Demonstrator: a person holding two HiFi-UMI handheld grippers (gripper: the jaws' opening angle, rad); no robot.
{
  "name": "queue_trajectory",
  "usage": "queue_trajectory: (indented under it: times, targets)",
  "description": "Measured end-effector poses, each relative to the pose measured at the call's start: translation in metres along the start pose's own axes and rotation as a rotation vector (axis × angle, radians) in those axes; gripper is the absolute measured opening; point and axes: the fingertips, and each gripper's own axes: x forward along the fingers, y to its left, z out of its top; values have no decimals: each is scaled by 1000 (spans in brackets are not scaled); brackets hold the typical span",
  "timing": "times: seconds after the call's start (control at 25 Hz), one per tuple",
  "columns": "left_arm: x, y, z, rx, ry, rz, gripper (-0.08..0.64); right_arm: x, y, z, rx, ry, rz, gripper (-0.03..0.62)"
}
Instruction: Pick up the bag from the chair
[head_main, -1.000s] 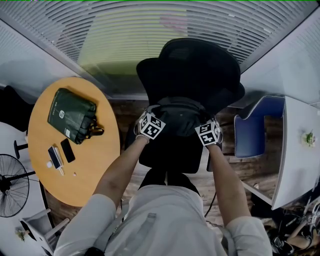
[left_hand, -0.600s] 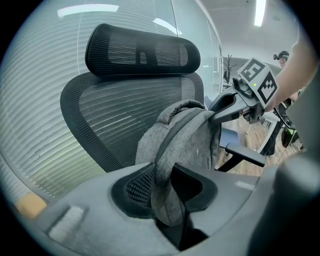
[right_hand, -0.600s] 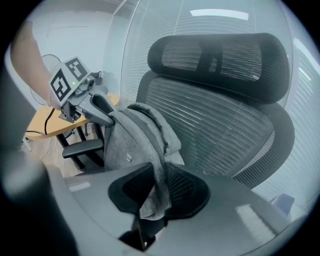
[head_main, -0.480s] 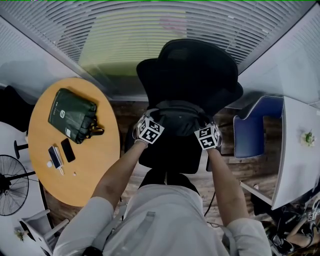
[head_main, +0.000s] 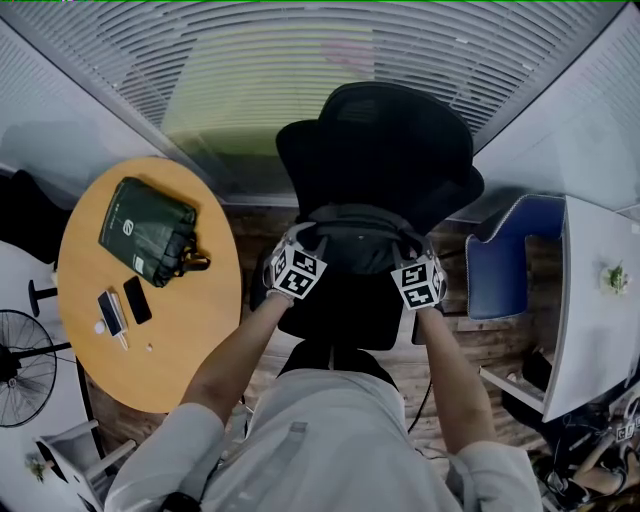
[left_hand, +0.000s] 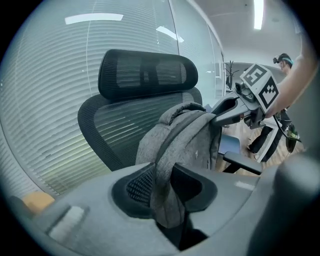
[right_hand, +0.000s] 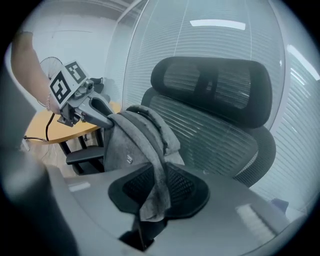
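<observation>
The table (head_main: 190, 330) is shown only in the head view. The bag (left_hand: 187, 137) is pinched by the left gripper (left_hand: 167, 202) and right gripper (right_hand: 150, 202), their narrow jaws having just been closing.

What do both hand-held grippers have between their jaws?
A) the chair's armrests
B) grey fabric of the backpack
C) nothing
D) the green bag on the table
B: the left hand-held gripper and right hand-held gripper each pinch a fold of the grey backpack, jaws having just closed further.

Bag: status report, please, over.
Left tool, right tool: jaws just tightened, each shut on a strap of the bag. It sits before the chair back. Nothing in the way.
</observation>
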Motion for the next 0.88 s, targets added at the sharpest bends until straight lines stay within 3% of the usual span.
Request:
queue_trajectory:
  times: [0.24, 0.88]
  targets:
    - [-22, -3, 19, 12, -43, 0, 97, -26, -3, 24, -42, -55, -20, 71]
    - [-87, -4, 74, -3, -156, 36, 94, -94, -6, 75, -25, -167, -70, 69]
